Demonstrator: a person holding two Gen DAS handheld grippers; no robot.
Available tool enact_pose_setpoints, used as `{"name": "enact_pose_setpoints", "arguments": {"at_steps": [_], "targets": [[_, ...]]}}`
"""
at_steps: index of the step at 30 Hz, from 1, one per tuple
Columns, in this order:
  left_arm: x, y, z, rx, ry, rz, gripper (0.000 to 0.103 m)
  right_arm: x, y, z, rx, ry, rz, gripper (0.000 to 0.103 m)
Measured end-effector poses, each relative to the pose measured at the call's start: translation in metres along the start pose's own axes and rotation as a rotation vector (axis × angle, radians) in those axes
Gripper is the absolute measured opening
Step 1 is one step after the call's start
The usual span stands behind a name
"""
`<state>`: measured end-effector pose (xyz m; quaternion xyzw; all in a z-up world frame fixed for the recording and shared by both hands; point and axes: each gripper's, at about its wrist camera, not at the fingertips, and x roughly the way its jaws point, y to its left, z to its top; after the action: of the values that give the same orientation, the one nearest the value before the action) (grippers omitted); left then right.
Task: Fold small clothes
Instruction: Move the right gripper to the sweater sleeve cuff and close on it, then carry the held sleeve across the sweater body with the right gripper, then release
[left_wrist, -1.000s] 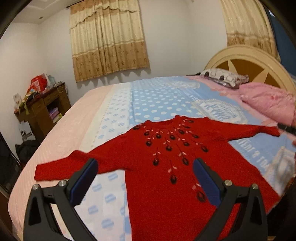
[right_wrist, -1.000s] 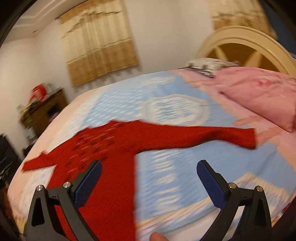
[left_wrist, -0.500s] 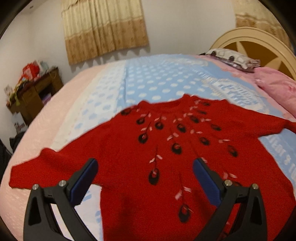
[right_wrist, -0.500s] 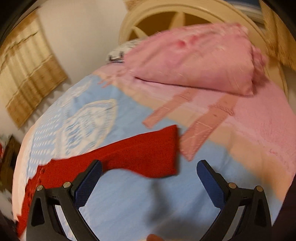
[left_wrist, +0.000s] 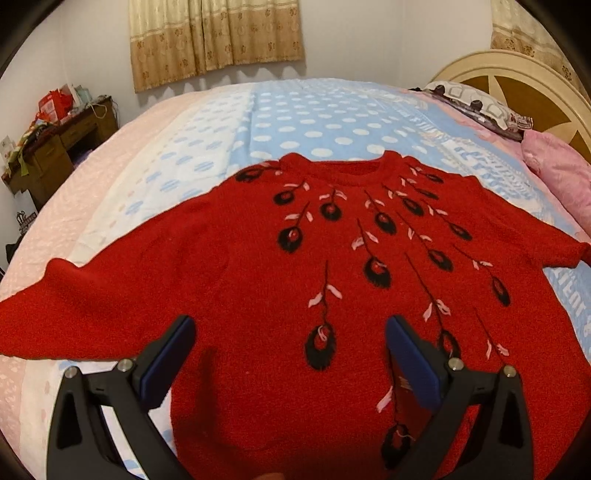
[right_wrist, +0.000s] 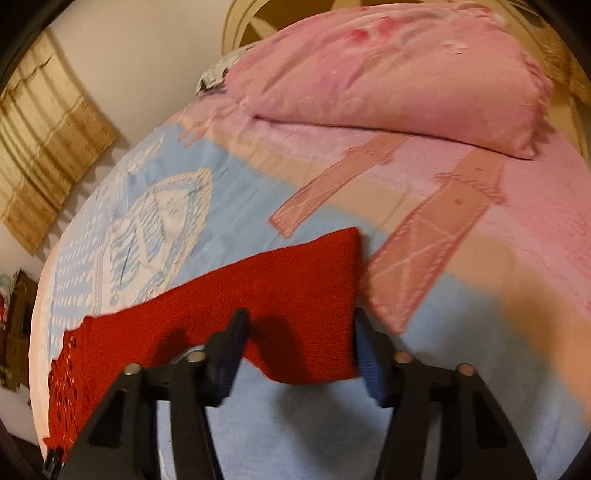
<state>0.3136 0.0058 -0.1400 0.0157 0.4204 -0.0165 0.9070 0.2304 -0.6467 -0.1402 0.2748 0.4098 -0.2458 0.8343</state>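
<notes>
Now our right gripper (right_wrist: 299, 350) is closing around the red sweater (left_wrist: 295, 280) cuff at lower centre; our left gripper (left_wrist: 291, 354) hangs wide open.

We see a fuzzy matt knit sweater (left_wrist: 258, 280), soft cloth bedspread (left_wrist: 325, 122), matt black plastic gripper (left_wrist: 290, 354) arms with ribbed blue pads, and a semi-gloss wooden headboard (left_wrist: 517, 77).

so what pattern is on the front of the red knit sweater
Black feather-like drops on stems with pink flecks on the red knit sweater; left wrist view.
</notes>
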Motion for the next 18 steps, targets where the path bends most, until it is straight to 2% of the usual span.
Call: {"name": "enact_pose_setpoints", "arguments": {"at_steps": [1, 5, 11, 18], "targets": [[0.0, 0.001, -0.001, -0.005, 0.004, -0.008, 0.103, 0.001, 0.005, 0.0, -0.017, -0.004, -0.007, 0.037], [0.005, 0.001, 0.0, -0.008, 0.014, -0.03, 0.103, -0.001, 0.034, 0.004, -0.089, -0.014, -0.005, 0.024], [0.006, 0.001, -0.002, -0.007, 0.016, -0.047, 0.103, -0.017, 0.104, 0.004, -0.23, -0.033, 0.07, 0.017], [0.011, -0.003, -0.004, 0.01, 0.036, -0.077, 0.103, -0.039, 0.227, -0.028, -0.426, -0.024, 0.267, 0.013]]}}
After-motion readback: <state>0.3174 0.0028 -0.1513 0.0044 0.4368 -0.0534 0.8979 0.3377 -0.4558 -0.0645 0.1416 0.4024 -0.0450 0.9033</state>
